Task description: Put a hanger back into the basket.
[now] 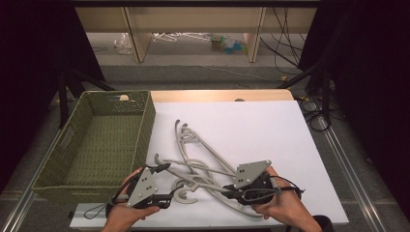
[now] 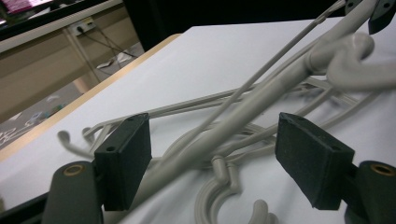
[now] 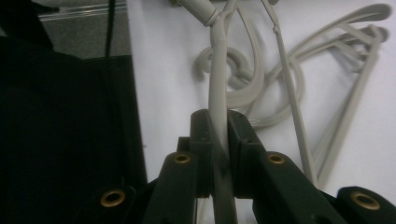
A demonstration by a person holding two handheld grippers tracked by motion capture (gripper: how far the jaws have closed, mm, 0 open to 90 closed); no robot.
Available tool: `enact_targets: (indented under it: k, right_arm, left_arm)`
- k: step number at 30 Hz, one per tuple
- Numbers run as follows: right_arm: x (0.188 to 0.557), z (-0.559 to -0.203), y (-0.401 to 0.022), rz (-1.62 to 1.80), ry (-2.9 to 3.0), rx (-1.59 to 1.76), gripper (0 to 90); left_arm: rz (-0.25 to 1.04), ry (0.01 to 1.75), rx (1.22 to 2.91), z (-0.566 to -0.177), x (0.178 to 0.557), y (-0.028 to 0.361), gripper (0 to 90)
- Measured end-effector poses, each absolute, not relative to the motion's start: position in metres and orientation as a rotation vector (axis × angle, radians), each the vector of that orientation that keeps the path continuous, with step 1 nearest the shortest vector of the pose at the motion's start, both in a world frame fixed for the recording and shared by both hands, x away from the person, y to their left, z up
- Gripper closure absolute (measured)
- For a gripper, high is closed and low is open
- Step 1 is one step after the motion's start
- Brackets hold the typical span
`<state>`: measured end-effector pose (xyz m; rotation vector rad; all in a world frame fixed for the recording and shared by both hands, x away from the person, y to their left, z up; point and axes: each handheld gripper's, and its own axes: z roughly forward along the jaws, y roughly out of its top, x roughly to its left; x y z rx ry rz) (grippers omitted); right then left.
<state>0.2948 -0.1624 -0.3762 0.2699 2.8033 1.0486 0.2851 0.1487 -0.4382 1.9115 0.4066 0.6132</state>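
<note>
Hanger arm (image 3: 219,84) being clamped by right gripper (image 3: 219,140), right of green basket (image 1: 96,140); left gripper (image 2: 212,154) being held agape around it. Squarer closing advised.

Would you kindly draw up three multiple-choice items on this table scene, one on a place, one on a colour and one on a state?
1. Where does the woven basket stand?
A. at the table's left
B. at the table's right
C. on the floor

2. What colour are the hangers?
A. red
B. pale grey
C. blue

3. How does the right gripper stand?
A. wide open above the basket
B. open beside the hangers
C. shut on a hanger's arm

Answers:
1 A, as the high view shows the basket left of the white sheet.
2 B, as every view shows them pale grey.
3 C, as the right gripper view shows the pads pressed on a hanger arm.
</note>
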Motion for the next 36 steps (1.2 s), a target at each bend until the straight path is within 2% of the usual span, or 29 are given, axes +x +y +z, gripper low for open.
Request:
enact_targets:
  k: [6, 13, 14, 17, 22, 27, 36]
  right_arm:
    - [0.292, -0.379, -0.16, 1.06, 2.832, 0.235, 82.6]
    - [0.291, -0.378, -0.161, 1.062, 2.844, 0.212, 82.5]
    - [0.291, -0.379, -0.161, 1.068, 2.848, 0.214, 82.5]
    - [0.292, -0.379, -0.162, 1.062, 2.845, 0.194, 82.5]
    - [0.294, -0.38, -0.166, 1.081, 2.852, 0.166, 82.3]
    - [0.297, -0.376, -0.174, 1.149, 2.826, 0.133, 81.1]
    - [0.304, -0.367, -0.186, 1.201, 2.732, 0.163, 74.9]
  left_arm:
    - [0.576, 0.335, 1.979, -0.444, 0.287, 0.139, 29.9]
    - [0.576, 0.24, 2.054, -0.445, 0.291, 0.133, 50.1]
    - [0.574, 0.221, 2.069, -0.445, 0.292, 0.132, 50.1]
    - [0.542, 0.171, 2.111, -0.444, 0.293, 0.129, 62.5]
    - [0.563, 0.042, 2.177, -0.436, 0.292, 0.127, 68.6]
    - [0.564, -0.016, 2.201, -0.423, 0.291, 0.125, 72.3]
    - [0.531, -0.026, 2.219, -0.407, 0.292, 0.116, 77.7]
